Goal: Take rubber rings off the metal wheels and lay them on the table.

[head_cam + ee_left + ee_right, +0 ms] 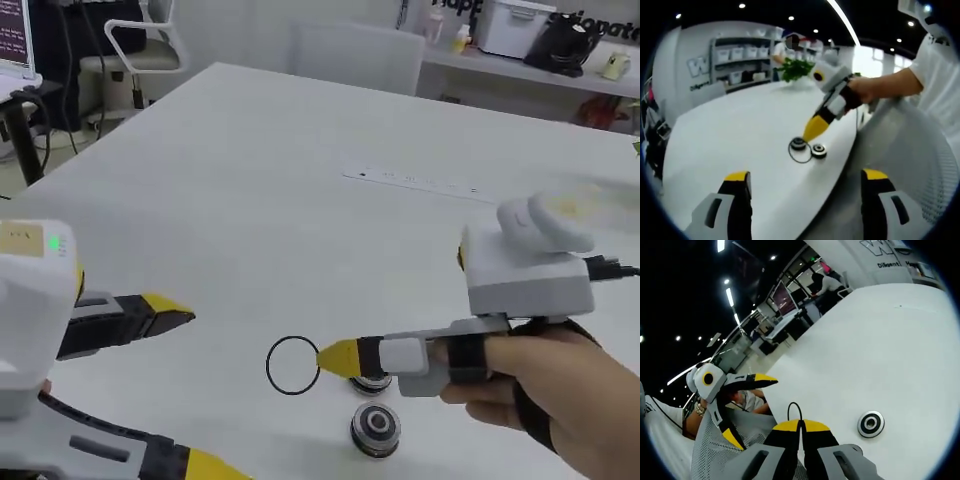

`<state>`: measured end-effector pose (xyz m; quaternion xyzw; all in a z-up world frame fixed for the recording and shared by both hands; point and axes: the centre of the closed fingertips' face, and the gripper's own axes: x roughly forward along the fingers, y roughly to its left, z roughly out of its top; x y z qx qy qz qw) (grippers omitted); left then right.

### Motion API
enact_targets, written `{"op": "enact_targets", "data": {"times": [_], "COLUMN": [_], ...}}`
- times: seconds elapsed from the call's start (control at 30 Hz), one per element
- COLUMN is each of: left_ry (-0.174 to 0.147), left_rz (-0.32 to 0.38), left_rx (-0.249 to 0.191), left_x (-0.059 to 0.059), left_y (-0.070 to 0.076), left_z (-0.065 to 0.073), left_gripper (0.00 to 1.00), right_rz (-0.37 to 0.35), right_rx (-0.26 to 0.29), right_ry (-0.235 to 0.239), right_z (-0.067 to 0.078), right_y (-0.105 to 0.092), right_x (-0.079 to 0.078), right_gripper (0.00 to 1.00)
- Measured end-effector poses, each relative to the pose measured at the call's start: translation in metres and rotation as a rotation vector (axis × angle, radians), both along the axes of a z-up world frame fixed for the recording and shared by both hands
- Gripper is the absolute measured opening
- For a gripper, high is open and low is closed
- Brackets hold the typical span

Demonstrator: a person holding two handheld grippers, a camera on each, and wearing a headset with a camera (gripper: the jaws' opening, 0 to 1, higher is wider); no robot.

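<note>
I see the white worktop (300,180) running wide across the head view, most of its surface bare. My left tool (215,395) sits at the near left corner of that view, well apart from the parts. In the left gripper view its jaws (805,175) stand spread wide with nothing between them, so it is released. My right tool (322,357) reaches in from the right and points left, low over the worktop. In the right gripper view its yellow tips (801,425) are pressed together, clenched on the near edge of the rubber ring (790,409), whose thin black arc rises just beyond them.

The rubber ring (269,365) is an open black loop on the worktop to the left of the right tool's tip, touching that tip and free of both wheels. From the left gripper view I see the same loop (799,161) just beside the two wheels.

One metal wheel (370,383) lies partly hidden under the right tool. The other metal wheel (377,427) lies just beside it on the near side, flat on the worktop, showing a dark centre
</note>
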<state>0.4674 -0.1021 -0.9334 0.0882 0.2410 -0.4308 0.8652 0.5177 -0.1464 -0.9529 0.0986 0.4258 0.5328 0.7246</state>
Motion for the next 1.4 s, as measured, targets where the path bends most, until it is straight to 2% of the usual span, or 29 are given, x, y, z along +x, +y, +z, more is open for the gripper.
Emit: {"op": "enact_targets", "data": {"times": [0.13, 0.33, 0.6, 0.7, 0.83, 1.0, 1.2, 1.4], "left_ry": [0.004, 0.011, 0.024, 0.021, 0.038, 0.040, 0.046, 0.050], "left_rz": [0.005, 0.010, 0.028, 0.032, 0.029, 0.029, 0.034, 0.038], "left_rx": [-0.007, -0.003, -0.016, -0.016, -0.013, -0.012, -0.018, -0.017], "left_x": [0.000, 0.001, 0.002, 0.003, 0.001, 0.001, 0.001, 0.001], "left_y": [0.000, 0.002, 0.004, 0.005, 0.005, 0.005, 0.005, 0.006], "left_z": [0.000, -0.002, -0.003, -0.002, -0.005, -0.006, -0.006, -0.007], "left_gripper": [0.92, 0.91, 0.91, 0.91, 0.92, 0.91, 0.91, 0.91], "right_rz": [-0.007, -0.037, -0.050, -0.036, -0.031, -0.018, 0.014, 0.036], "right_rx": [-0.028, -0.032, -0.077, -0.084, -0.099, -0.113, -0.141, -0.153], "right_ry": [0.013, 0.059, 0.071, 0.057, 0.026, 0.006, -0.073, -0.107], "right_z": [-0.015, -0.032, -0.050, -0.051, -0.054, -0.057, -0.058, -0.059], "right_y": [-0.002, -0.005, -0.007, -0.004, -0.003, -0.002, 0.000, 0.001], "right_x": [-0.002, -0.007, -0.010, -0.012, -0.011, -0.011, -0.009, -0.009], "right_gripper": [0.00, 0.00, 0.00, 0.00, 0.00, 0.00, 0.00, 0.04]}}
